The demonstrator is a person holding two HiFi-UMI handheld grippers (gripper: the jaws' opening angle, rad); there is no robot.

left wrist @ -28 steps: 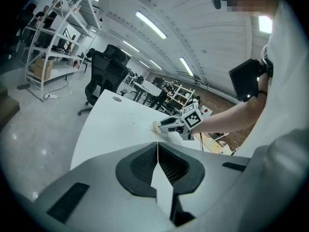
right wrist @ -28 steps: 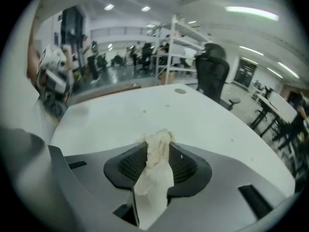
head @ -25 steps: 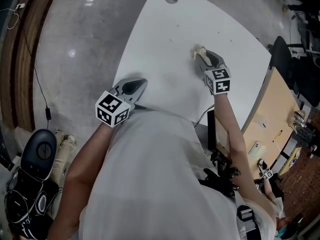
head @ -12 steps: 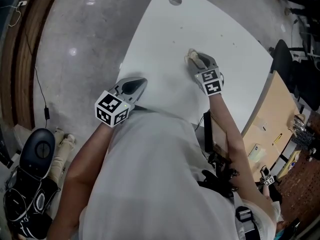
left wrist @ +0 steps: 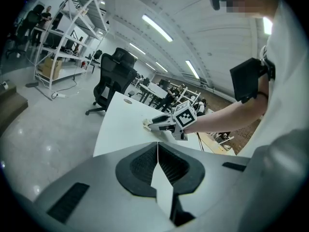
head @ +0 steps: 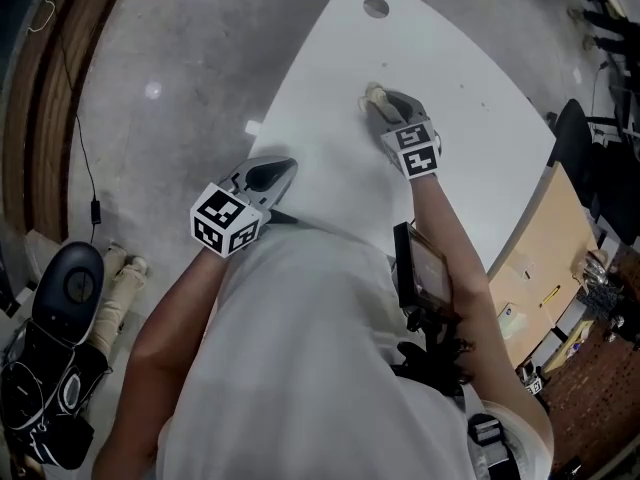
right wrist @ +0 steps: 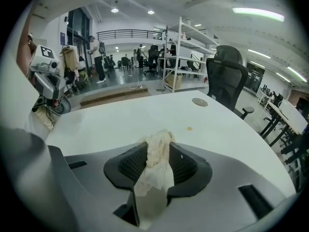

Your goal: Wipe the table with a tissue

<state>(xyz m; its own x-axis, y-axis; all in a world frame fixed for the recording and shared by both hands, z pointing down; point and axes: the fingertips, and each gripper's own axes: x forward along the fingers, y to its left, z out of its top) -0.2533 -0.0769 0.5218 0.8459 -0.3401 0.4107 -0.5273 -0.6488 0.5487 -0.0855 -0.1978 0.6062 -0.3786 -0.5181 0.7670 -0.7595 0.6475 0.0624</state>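
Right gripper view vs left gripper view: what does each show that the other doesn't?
Right gripper view only: the right gripper seen along its own jaws, which are closed on a crumpled tissue. A small tan spot sits on the table beyond it.
Left gripper view only: the left gripper up close, jaws together with nothing between them. It also shows the right gripper from outside, its tip low at the tabletop.
Both: the white table, its round grommet and a black office chair.

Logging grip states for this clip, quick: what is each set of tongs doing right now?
Left tongs: closed, nothing between them.
Right tongs: closed on a crumpled tissue.
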